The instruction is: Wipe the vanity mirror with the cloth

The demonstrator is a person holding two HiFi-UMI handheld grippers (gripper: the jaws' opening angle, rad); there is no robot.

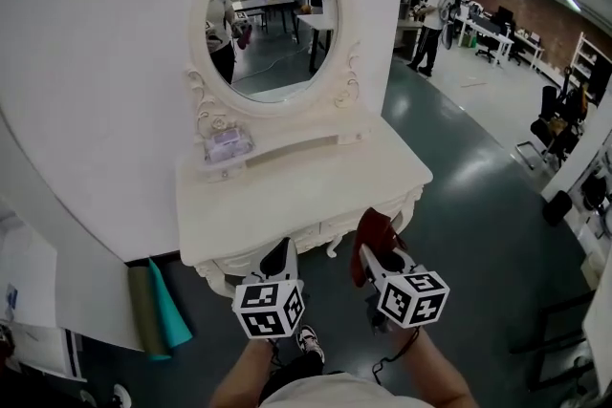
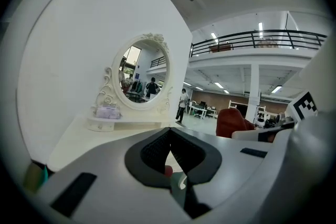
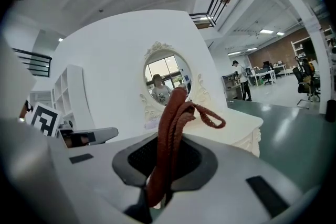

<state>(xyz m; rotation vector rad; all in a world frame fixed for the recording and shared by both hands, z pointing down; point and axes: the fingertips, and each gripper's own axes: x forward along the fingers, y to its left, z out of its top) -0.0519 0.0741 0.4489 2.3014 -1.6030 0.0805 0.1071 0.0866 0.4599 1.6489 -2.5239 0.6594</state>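
Note:
The oval vanity mirror (image 1: 273,24) in a carved white frame stands on a white vanity table (image 1: 296,196) against a white wall. My right gripper (image 1: 380,255) is shut on a dark red cloth (image 1: 367,242), held before the table's front edge. The cloth (image 3: 174,128) stands up between the jaws in the right gripper view, with the mirror (image 3: 167,80) behind it. My left gripper (image 1: 279,257) is shut with nothing in it, level with the right one. From the left gripper view (image 2: 169,139) the mirror (image 2: 140,73) is ahead to the left and the cloth (image 2: 231,122) to the right.
A small lilac packet (image 1: 228,145) lies on the shelf under the mirror. Rolled green mats (image 1: 158,306) lean beside the table's left. A person (image 1: 432,10) stands far back right near desks; office chairs (image 1: 550,134) stand to the right.

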